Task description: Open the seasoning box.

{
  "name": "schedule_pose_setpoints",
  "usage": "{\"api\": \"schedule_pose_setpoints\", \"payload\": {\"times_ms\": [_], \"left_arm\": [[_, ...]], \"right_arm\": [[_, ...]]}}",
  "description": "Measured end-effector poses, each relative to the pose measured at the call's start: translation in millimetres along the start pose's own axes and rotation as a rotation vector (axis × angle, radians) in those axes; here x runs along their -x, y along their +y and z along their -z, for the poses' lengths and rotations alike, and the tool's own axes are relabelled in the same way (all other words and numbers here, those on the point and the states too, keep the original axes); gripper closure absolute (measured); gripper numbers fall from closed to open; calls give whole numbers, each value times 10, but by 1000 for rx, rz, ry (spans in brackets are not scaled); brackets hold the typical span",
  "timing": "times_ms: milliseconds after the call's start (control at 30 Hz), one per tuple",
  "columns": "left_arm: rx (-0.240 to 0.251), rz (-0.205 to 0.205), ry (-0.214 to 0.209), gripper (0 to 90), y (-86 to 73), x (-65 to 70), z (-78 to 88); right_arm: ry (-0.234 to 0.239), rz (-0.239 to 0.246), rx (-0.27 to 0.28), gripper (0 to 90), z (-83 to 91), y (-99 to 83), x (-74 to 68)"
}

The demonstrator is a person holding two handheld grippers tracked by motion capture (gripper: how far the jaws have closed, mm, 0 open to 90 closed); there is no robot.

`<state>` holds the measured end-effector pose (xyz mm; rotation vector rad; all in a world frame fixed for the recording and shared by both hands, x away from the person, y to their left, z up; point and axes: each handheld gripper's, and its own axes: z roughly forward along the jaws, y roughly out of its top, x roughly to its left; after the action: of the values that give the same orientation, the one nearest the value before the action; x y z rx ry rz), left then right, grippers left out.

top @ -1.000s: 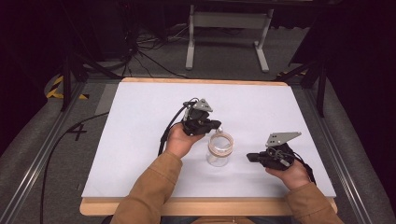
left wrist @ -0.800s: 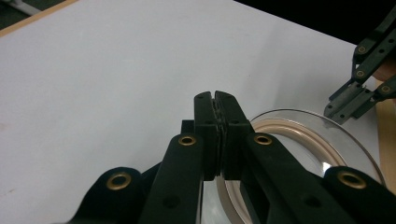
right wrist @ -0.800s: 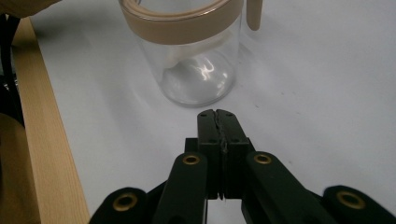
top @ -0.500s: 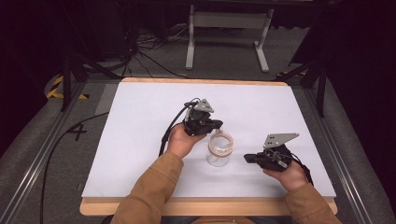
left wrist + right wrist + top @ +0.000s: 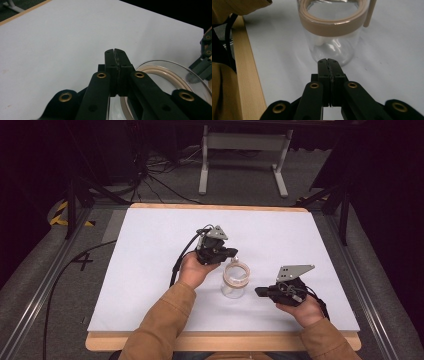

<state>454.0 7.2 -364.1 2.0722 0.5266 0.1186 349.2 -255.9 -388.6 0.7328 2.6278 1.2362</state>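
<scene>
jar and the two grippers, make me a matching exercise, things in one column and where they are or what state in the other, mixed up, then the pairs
Things:
1. glass jar
2. left gripper
3. right gripper
4. tan ring

Places or states:
A. jaws shut, low on the table, aimed at the jar's base
B. stands upright between the two grippers
C. runs around the jar's rim
D. jaws shut, just above the jar's rim

Pairs: 1-B, 2-D, 3-A, 4-C

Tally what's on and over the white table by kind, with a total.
Clear jars with a tan rim band: 1
Hand-held grippers: 2, left gripper and right gripper, both with jaws closed on nothing
Total: 3
</scene>
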Motion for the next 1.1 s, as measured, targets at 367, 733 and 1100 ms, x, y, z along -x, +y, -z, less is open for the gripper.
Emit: {"api": "schedule_pose_setpoints", "payload": {"times_ms": [367,733,1100], "left_arm": [[1,9,-12,898,-12,-24,-2],[6,12,-15,898,-18,-37,-8],[1,20,-11,897,-21,-55,-3]], "right_arm": [[-26,-12,59,897,-35,99,-75],[-29,-14,100,897,-74,178,-110],[-36,-32,134,897,-109,197,-123]]}}
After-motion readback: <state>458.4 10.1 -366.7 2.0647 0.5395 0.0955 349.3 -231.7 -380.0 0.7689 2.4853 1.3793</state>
